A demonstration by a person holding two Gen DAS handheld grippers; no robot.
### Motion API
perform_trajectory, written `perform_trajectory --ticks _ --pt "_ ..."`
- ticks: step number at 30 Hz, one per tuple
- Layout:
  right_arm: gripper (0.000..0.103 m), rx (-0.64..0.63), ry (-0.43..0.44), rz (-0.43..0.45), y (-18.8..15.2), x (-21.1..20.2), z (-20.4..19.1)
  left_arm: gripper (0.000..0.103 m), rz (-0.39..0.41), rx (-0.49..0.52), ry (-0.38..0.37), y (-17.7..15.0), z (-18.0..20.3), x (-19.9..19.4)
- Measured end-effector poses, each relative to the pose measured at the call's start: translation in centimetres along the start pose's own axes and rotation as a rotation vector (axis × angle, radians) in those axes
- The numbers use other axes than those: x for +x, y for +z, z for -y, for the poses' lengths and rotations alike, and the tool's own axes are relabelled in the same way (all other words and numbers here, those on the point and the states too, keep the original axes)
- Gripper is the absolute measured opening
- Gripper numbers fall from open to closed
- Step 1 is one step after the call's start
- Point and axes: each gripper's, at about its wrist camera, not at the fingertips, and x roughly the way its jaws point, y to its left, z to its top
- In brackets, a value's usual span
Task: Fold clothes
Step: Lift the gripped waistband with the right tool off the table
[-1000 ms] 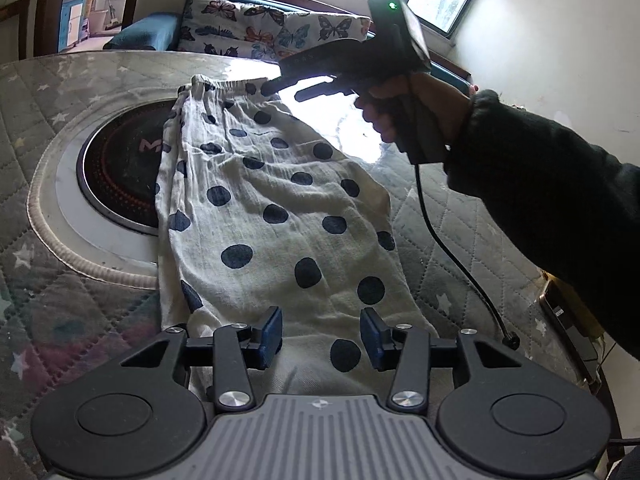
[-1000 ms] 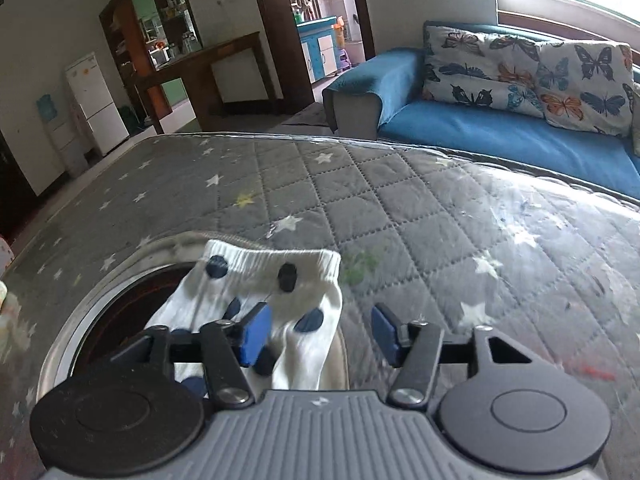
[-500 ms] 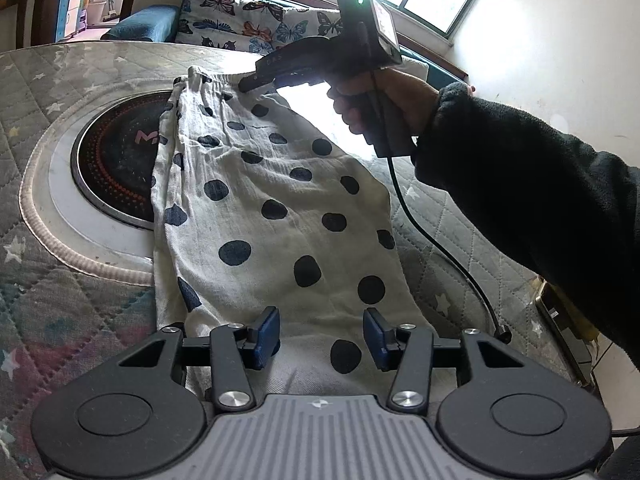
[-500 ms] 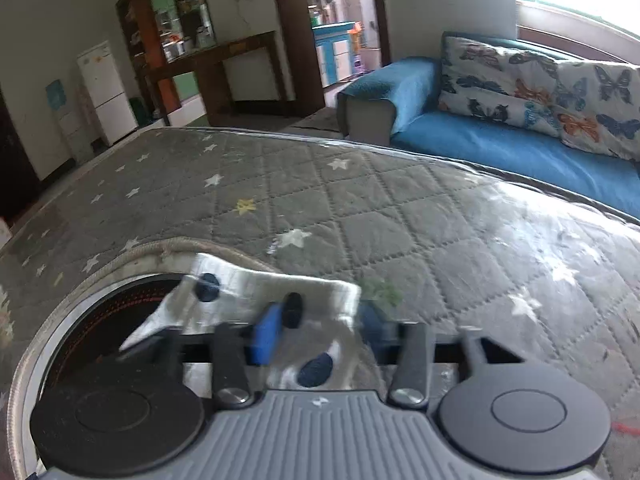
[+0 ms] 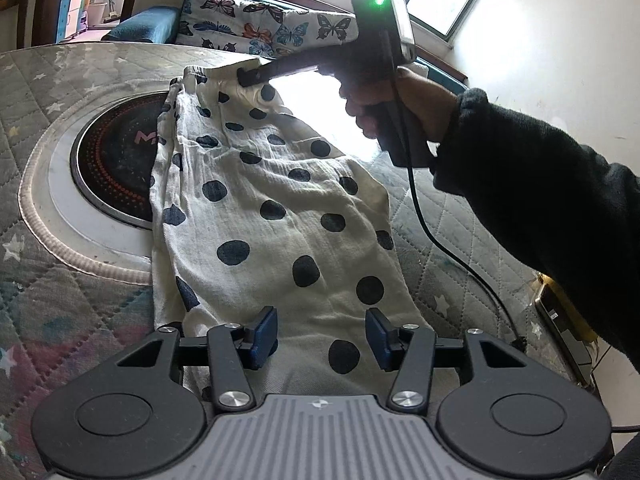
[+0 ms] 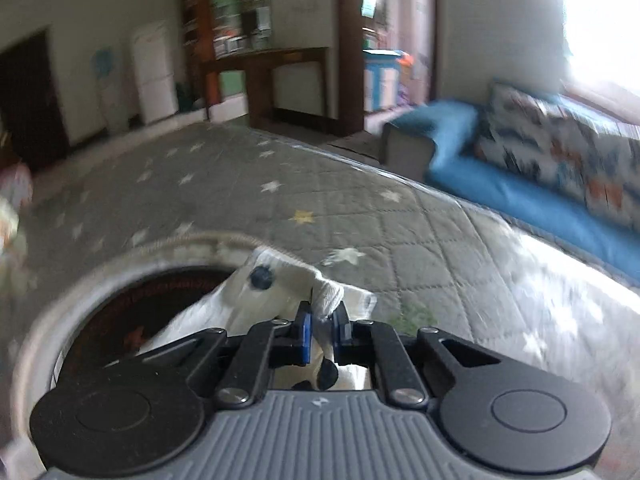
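Garment (image 5: 276, 216), white, navy polka dots

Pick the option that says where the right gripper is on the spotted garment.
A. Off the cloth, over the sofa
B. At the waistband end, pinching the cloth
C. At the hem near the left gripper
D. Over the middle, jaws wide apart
B: the right gripper is closing with a fold of the spotted garment pinched between its pads at the gathered waistband, far from the left gripper.

Counts: 1 dotted garment (image 5: 280, 216), 1 round cooktop (image 5: 116, 168), 1 quilted desk (image 5: 60, 80). 2 hand-held grippers: left (image 5: 321, 338), right (image 6: 323, 330). 1 sofa (image 6: 520, 196), 1 butterfly cushion (image 5: 264, 26), 1 fridge (image 6: 154, 72).
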Motion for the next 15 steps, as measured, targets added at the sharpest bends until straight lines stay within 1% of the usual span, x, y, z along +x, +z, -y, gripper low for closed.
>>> perform_trajectory --ticks 3,5,6,8,11,15 --pt "0.009 -0.153 -0.007 0.001 -0.9 0.0 -2.4 0.054 0.000 -0.001 -0.004 0.0 -0.1 0.0" --pt "0.009 -0.250 0.011 -0.014 -1.7 0.0 -4.6 0.055 0.001 0.001 -0.004 0.0 0.0 0.0" --pt "0.009 -0.272 0.008 -0.016 -1.8 0.1 -5.1 0.056 0.001 0.002 -0.003 0.0 0.1 0.0" --pt "0.009 -0.273 0.007 -0.014 -2.0 0.3 -5.2 0.057 0.003 0.003 -0.004 -0.1 0.1 0.0" --pt "0.009 -0.194 0.021 0.011 -1.2 0.5 -4.0 0.059 0.002 0.003 -0.006 -0.1 0.2 0.1" --pt "0.009 -0.065 -0.028 0.026 -0.1 1.1 -1.6 0.061 0.000 0.007 -0.008 -0.1 0.3 0.1"
